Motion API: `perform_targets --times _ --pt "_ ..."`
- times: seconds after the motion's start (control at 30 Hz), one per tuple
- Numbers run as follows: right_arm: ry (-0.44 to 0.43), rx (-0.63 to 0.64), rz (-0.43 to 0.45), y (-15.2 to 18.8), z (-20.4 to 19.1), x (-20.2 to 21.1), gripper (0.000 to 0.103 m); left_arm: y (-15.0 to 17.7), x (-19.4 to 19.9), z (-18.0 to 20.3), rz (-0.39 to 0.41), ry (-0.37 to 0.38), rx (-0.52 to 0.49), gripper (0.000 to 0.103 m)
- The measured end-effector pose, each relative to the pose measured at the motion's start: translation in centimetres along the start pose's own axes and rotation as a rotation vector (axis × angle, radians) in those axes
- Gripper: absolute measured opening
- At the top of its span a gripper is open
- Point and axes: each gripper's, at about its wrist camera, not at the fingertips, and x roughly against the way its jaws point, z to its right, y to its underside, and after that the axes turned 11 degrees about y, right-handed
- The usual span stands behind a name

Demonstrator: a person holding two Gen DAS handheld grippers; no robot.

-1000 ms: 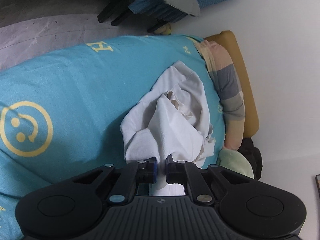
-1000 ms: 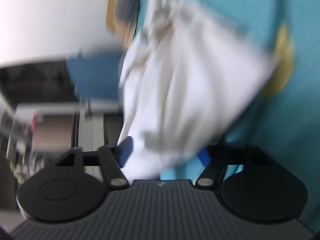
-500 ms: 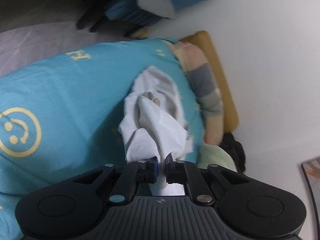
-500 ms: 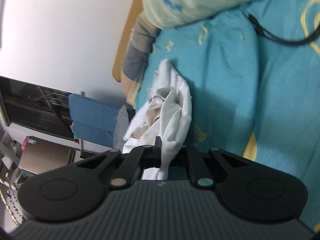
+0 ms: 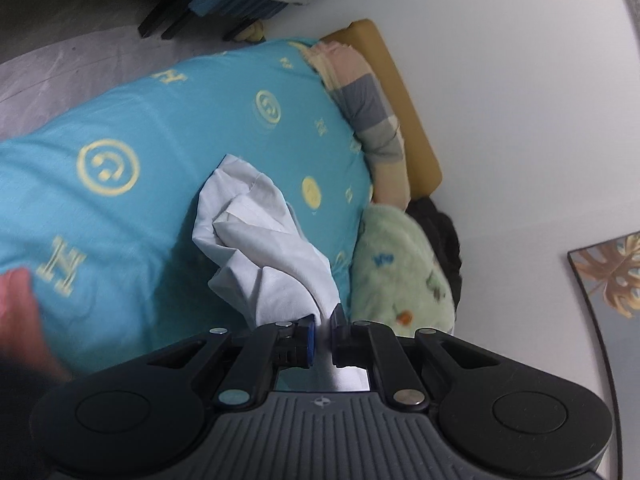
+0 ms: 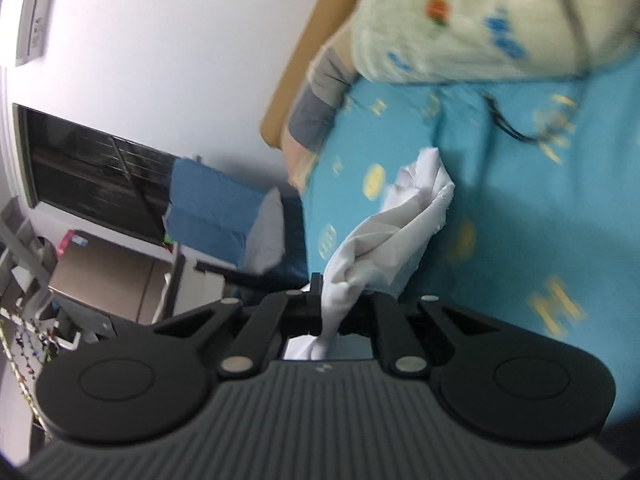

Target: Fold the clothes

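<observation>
Two views, one garment. Left wrist view: left tool [image 5: 323, 330], fingers nearly together, pinching an edge of the white cloth [image 5: 264, 248]. From the pinch the cloth hangs crumpled over the bed [image 5: 160, 128], which wears a turquoise cover printed with yellow smileys and letters. Beyond the cloth, a striped pillow [image 5: 366, 108] lies against a tan headboard [image 5: 404, 108]; a pale green blanket [image 5: 396, 268] sits just beside the cloth, nearer the wall. A framed leaf picture [image 5: 612, 276] hangs on that wall. Right wrist view, blurred: right tool [image 6: 334, 312], fingers closed tight on another part of the white cloth [image 6: 384, 244], which bunches between them and trails out over the bed [image 6: 520, 208]. Past the cloth, the green blanket [image 6: 480, 16]; off the bed, a blue chair [image 6: 216, 212] below a dark window [image 6: 92, 172].
</observation>
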Motion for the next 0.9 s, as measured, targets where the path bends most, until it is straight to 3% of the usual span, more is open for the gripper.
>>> perform_targets --times 0.13,0.23,0.37,0.53,0.6,0.63,0.67,0.7,0.73,0.77,0.83,0.9 --pt "0.038 -0.079 -0.007 1.6 2.9 1.8 0.008 0.7 -0.8 -0.4 -0.034 -0.033 0.013 0.008" --pt "0.065 -0.087 -0.009 0.4 2.4 0.4 0.008 -0.4 -2.7 0.0 -0.018 -0.052 0.028 0.008" --pt "0.101 -0.095 -0.038 -3.0 0.6 -4.2 0.010 -3.7 -7.2 0.9 0.029 -0.110 0.018 0.010" --pt "0.140 -0.052 -0.097 -7.5 -0.5 -12.5 0.013 -8.2 -14.7 0.0 0.062 -0.210 -0.072 0.010" --pt "0.119 0.002 -0.136 -8.8 -0.3 -15.3 0.027 -9.4 -17.3 -1.2 0.048 -0.223 -0.096 0.010" --pt "0.104 0.028 -0.156 -9.2 -0.1 -16.5 0.047 -10.0 -18.5 -1.9 0.031 -0.220 -0.097 0.010" --pt "0.084 0.044 -0.174 -9.5 0.3 -17.3 0.060 -10.4 -19.4 -2.5 0.012 -0.220 -0.104 0.011" --pt "0.062 0.055 -0.191 -9.6 0.8 -18.0 0.080 -10.7 -20.0 -3.0 -0.007 -0.218 -0.114 0.015" --pt "0.037 0.061 -0.203 -9.7 1.3 -18.3 0.084 -10.9 -20.2 -3.2 -0.028 -0.211 -0.126 0.022" --pt "0.011 0.066 -0.214 -9.7 1.9 -18.5 0.084 -11.1 -20.4 -3.3 -0.051 -0.202 -0.137 0.028" --pt "-0.040 0.089 -0.227 -9.7 2.6 -18.4 0.084 -11.4 -20.5 -3.4 -0.091 -0.178 -0.165 0.061" --pt "-0.083 0.146 -0.213 -9.8 2.4 -17.5 0.084 -11.5 -20.1 -3.0 -0.115 -0.142 -0.210 0.076"
